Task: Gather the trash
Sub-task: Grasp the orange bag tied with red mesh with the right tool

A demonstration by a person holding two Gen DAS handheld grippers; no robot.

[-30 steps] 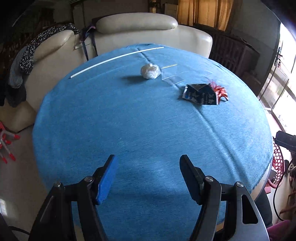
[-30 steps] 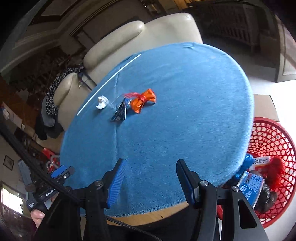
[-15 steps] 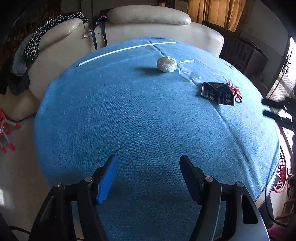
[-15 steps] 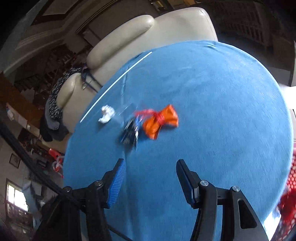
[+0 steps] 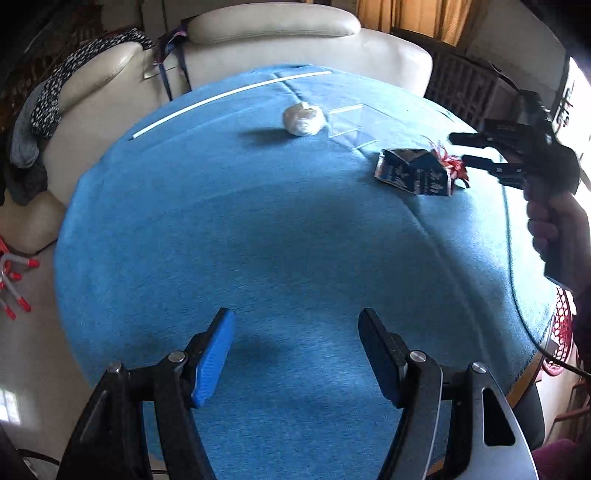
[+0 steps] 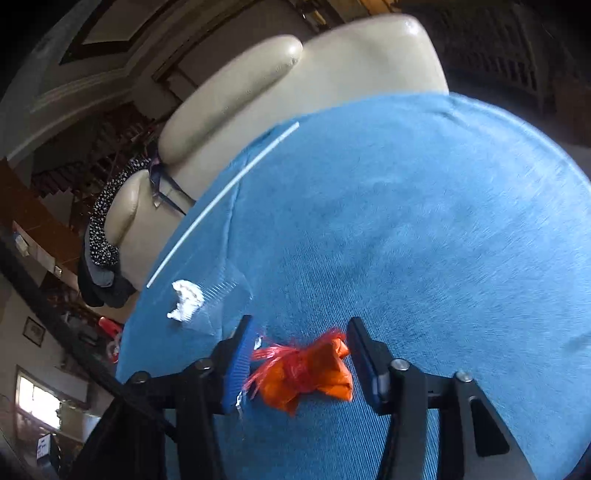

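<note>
In the right wrist view an orange wrapper tied with red ribbon (image 6: 310, 373) lies on the blue tablecloth (image 6: 424, 240) between the jaws of my right gripper (image 6: 301, 325). The jaws are closing around it, and the wrapper does not look squeezed. A white crumpled ball (image 6: 186, 299) and a clear plastic box (image 6: 225, 295) lie beyond to the left. In the left wrist view my left gripper (image 5: 295, 325) hangs open and empty over bare cloth. Far ahead lie the white ball (image 5: 304, 118), the clear box (image 5: 351, 123) and a dark blue wrapper (image 5: 413, 173). The right gripper (image 5: 460, 149) sits by the red ribbon (image 5: 450, 162).
A thin white strip (image 5: 229, 96) lies along the table's far edge. A cream sofa (image 5: 277, 26) with draped clothing (image 5: 40, 110) stands behind the table. A red mesh basket (image 5: 561, 332) shows past the right edge. A person's hand (image 5: 554, 229) holds the right gripper.
My right gripper has moved forward across the table to the orange wrapper, and its jaws have narrowed around it. It and the hand have come into the left wrist view. The left gripper stays open.
</note>
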